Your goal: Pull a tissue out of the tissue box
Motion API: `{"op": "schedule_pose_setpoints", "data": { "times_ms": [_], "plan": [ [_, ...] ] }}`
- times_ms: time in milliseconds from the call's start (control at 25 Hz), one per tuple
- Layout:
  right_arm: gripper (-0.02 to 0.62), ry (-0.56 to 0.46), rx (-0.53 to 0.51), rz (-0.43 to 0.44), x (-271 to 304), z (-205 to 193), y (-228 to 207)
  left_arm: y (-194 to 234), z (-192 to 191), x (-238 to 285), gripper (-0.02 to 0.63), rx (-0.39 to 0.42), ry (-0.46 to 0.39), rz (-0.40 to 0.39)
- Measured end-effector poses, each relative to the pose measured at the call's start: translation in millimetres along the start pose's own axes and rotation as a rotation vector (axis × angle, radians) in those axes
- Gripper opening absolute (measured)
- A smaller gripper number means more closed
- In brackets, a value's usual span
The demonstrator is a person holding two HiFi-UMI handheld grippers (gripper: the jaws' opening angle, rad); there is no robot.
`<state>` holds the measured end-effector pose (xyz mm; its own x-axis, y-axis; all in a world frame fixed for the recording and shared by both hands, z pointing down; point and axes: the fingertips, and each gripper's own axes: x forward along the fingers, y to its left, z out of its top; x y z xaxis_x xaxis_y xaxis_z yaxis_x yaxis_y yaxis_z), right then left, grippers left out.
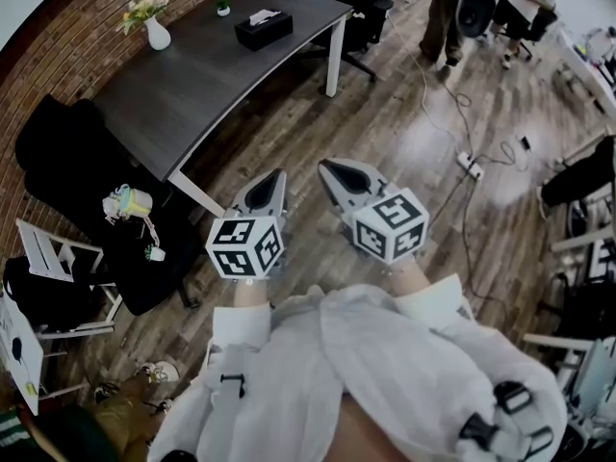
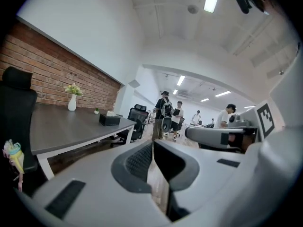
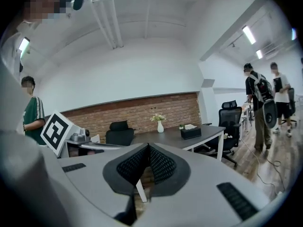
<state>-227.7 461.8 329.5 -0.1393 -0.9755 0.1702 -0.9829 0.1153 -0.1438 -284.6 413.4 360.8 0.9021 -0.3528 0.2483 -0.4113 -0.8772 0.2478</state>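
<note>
Head view looks steeply down on a wooden plank floor (image 1: pixel 404 152) with a brick wall (image 1: pixel 53 37) along its left side. A long dark desk (image 1: pixel 192 94) on white legs stands against that wall, and it is the biggest piece of furniture. Black office chairs sit at its far end (image 1: pixel 361 12) and at its near left side (image 1: pixel 58 147). Several people (image 1: pixel 448 8) stand at the far end of the room, well away from the desk.

At the bottom of the frame, the person's pale jacket (image 1: pixel 385 373) fills the foreground, with both arms reaching forward over open floor. The left gripper (image 1: pixel 279 177) and the right gripper (image 1: pixel 325 167) are side by side and near each other, each carrying its marker cube. Both point ahead and slightly downward. The left gripper view shows its jaws pressed together with nothing between them, only floor beyond the tips. The right gripper view shows the same — pads clenched on each other and holding nothing.

The tissue box (image 1: pixel 263 28) is black and rests on the far part of the desk, near the far right corner. A white tissue stands up from its top slot. It is well apart from both grippers.

A white vase (image 1: pixel 157 35) of pale flowers stands near the wall, left of the box. A tiny potted plant (image 1: pixel 223 8) sits between them, closer to the wall.
</note>
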Motion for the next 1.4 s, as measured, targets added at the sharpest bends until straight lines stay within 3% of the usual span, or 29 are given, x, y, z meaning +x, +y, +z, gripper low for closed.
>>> {"op": "schedule_pose_setpoints", "data": {
  "times_ms": [480, 600, 680, 880, 1400],
  "plan": [
    [0.006, 0.052, -0.011, -0.061, 24, -27, 0, 36, -18, 5, 0.014, 0.048, 0.061, 0.017],
    [0.009, 0.082, -0.011, -0.072, 29, -33, -7, 38, -24, 13, 0.046, 0.043, 0.087, 0.004],
    [0.054, 0.095, -0.009, -0.071, 35, -35, -14, 39, -27, 20, 0.072, 0.043, 0.100, -0.002],
    [0.095, 0.099, 0.005, -0.075, 62, -34, -42, 55, -28, 49, 0.107, 0.045, 0.130, 0.004],
    [0.101, 0.071, -0.005, 0.009, 171, 20, -158, 136, 48, 171, 0.118, 0.049, 0.086, 0.119]
  ]
}}
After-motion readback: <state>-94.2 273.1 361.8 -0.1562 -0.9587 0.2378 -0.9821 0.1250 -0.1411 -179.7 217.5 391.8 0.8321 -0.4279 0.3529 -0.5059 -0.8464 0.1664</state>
